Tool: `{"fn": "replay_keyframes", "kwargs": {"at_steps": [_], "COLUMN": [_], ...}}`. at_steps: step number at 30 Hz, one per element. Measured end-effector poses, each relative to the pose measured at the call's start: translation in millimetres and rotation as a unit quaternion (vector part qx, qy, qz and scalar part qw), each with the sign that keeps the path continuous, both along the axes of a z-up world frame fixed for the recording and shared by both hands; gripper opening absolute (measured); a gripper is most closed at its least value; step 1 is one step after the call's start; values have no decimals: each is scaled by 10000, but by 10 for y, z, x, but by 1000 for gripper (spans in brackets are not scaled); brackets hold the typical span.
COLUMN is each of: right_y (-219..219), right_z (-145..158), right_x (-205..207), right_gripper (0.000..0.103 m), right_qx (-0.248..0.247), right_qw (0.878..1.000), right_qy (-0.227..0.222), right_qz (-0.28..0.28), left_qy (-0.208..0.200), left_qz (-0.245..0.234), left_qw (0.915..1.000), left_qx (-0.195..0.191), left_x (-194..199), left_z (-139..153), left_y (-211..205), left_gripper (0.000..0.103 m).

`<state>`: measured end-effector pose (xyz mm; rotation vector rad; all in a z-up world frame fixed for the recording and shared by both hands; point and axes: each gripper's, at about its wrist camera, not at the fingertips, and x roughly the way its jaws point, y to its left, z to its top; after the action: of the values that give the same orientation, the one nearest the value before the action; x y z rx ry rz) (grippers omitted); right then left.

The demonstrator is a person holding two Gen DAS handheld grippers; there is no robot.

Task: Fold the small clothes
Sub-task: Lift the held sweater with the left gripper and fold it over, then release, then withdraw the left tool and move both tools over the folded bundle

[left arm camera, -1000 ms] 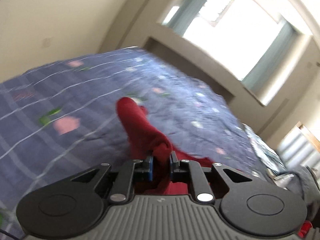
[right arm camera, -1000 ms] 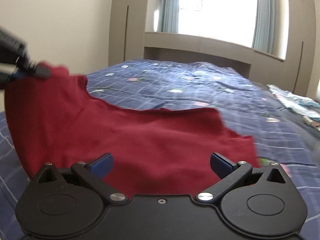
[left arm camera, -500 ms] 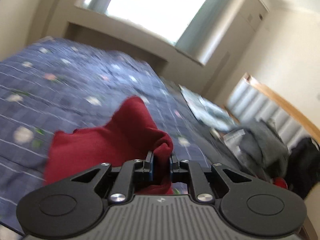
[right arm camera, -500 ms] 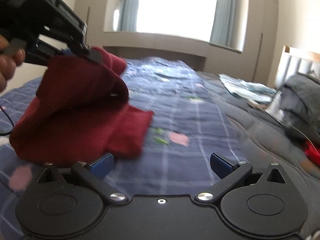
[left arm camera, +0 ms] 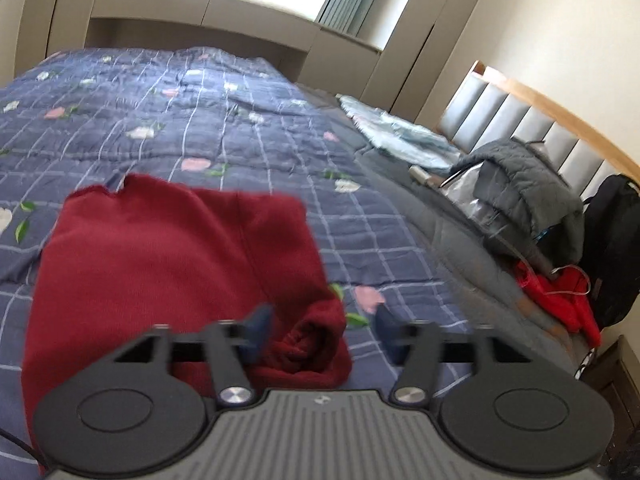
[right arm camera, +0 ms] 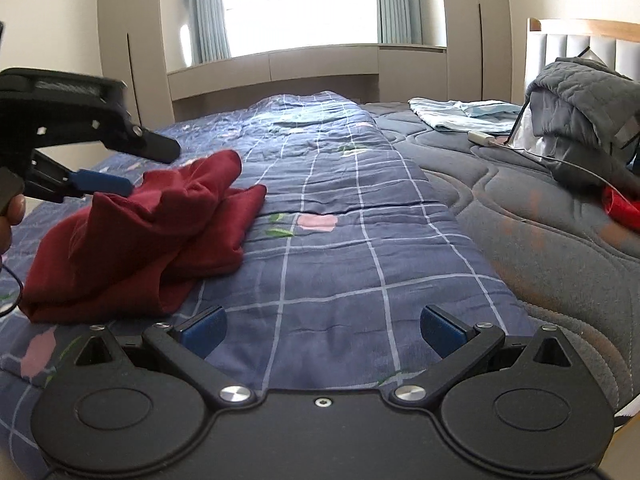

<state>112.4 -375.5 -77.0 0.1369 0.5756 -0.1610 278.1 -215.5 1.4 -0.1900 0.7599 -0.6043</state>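
Note:
A dark red knit garment (left arm camera: 168,256) lies folded over itself on the blue plaid bedspread (left arm camera: 224,120). My left gripper (left arm camera: 320,330) is open just above its near right corner, where the cloth is bunched between the blue pads without being held. In the right wrist view the garment (right arm camera: 140,232) sits as a rumpled heap at the left, with the left gripper (right arm camera: 140,164) open over it. My right gripper (right arm camera: 322,330) is open and empty, low over bare bedspread to the right of the garment.
A grey quilted jacket (left arm camera: 524,184) and a black bag (left arm camera: 616,252) lie by the padded headboard at the right. A red item (left arm camera: 560,300) and a light blue cloth (left arm camera: 400,132) lie on the grey mattress (right arm camera: 540,232). A window and cabinets stand behind.
My left gripper carried the red cloth's edge over to the right, then opened and let it drop onto the garment. My right gripper stayed open and swung right.

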Motion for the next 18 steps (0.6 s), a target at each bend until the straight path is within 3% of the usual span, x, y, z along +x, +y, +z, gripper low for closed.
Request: {"fn": "replay_keyframes", "kwargs": {"at_steps": [3, 6, 9, 14, 18], "right_y": [-7, -21, -8, 159, 398], "right_z": [22, 51, 89, 155, 265], "right_x": [-18, -9, 36, 185, 444], "right_gripper": [103, 103, 103, 103, 103], "right_qx": [84, 281, 585, 920, 1144], "right_qw": [9999, 9990, 9971, 9931, 9895], "right_qy": [-145, -340, -473, -624, -629], "right_qz": [-13, 9, 106, 381, 622], "left_qy": [-241, -374, -410, -466, -103], "left_qz": [40, 293, 757, 1508, 2065], "left_qw": [9997, 9988, 9952, 9838, 9734], "left_qx": [2, 103, 464, 851, 983], "left_x": [-62, -101, -110, -131, -72], "left_z": [126, 218, 279, 257, 29], "left_y": [74, 187, 319, 701, 1112], "left_gripper": [87, 93, 101, 103, 103]}}
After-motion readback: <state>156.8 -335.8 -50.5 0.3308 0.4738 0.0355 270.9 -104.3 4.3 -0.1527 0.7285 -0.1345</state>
